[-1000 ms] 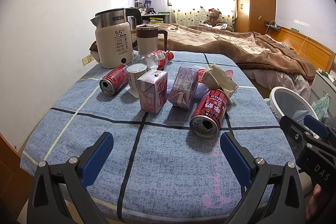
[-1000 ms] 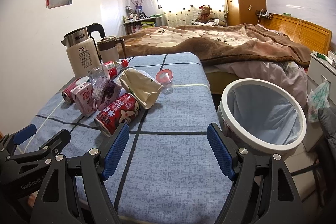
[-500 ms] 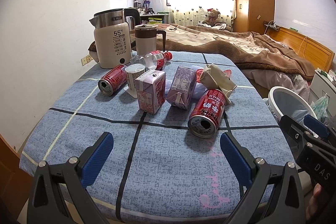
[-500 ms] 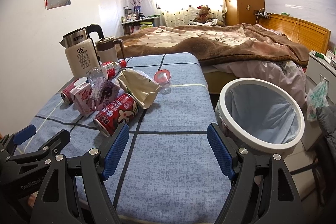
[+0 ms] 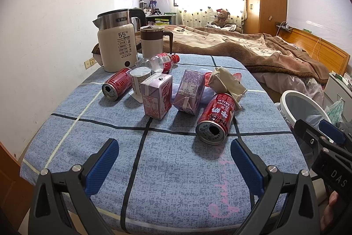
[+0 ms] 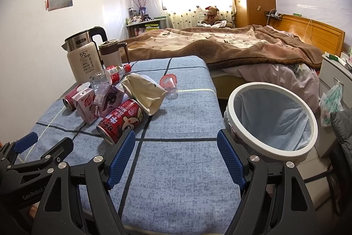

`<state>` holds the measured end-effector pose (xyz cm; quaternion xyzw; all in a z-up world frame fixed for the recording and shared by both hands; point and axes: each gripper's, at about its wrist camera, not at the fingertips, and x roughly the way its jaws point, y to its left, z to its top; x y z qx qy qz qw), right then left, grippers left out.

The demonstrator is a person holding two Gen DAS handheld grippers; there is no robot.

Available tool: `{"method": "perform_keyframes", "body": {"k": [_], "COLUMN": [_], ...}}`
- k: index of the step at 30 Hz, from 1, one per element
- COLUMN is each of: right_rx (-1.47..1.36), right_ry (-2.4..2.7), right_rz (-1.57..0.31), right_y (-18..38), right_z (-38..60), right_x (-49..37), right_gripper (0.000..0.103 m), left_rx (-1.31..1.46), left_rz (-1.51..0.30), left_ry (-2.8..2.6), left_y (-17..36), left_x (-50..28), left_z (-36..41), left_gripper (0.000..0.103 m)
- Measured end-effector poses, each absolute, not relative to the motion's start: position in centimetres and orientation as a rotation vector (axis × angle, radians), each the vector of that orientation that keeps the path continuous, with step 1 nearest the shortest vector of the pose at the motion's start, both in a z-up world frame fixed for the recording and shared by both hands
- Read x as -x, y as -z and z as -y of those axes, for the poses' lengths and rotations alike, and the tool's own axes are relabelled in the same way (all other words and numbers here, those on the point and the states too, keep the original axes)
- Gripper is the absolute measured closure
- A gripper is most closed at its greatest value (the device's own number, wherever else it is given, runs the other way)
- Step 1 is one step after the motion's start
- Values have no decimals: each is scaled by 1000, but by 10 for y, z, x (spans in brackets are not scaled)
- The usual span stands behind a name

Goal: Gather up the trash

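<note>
While level, both claws (image 5: 173,158) (image 6: 176,153) hover agape.

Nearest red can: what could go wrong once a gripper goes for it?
The nearest red can lies on its side, so a push may roll it off the blue-cloth table. Its far end is against the beige paper bag, which may get dragged along. The trash bin stands off the table's edge, so a release short of it could miss.
</note>
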<state>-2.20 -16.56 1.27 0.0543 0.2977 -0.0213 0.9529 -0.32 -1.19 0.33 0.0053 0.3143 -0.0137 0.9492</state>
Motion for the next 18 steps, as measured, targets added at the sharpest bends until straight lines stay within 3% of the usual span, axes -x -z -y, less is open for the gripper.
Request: {"method": "perform_keyframes", "body": {"k": [18], "right_rx": [-111], "right_ry": [46], "right_rz": [-607], "right_y": [-12], "right_z": [165], "right_x": [22], "right_gripper": [26], "left_rx": [-10], "left_rz": [-639], "left_ry": [30], "left_y": [-3], "left_x": [5], "left_z": [15], "left_gripper": [0]}}
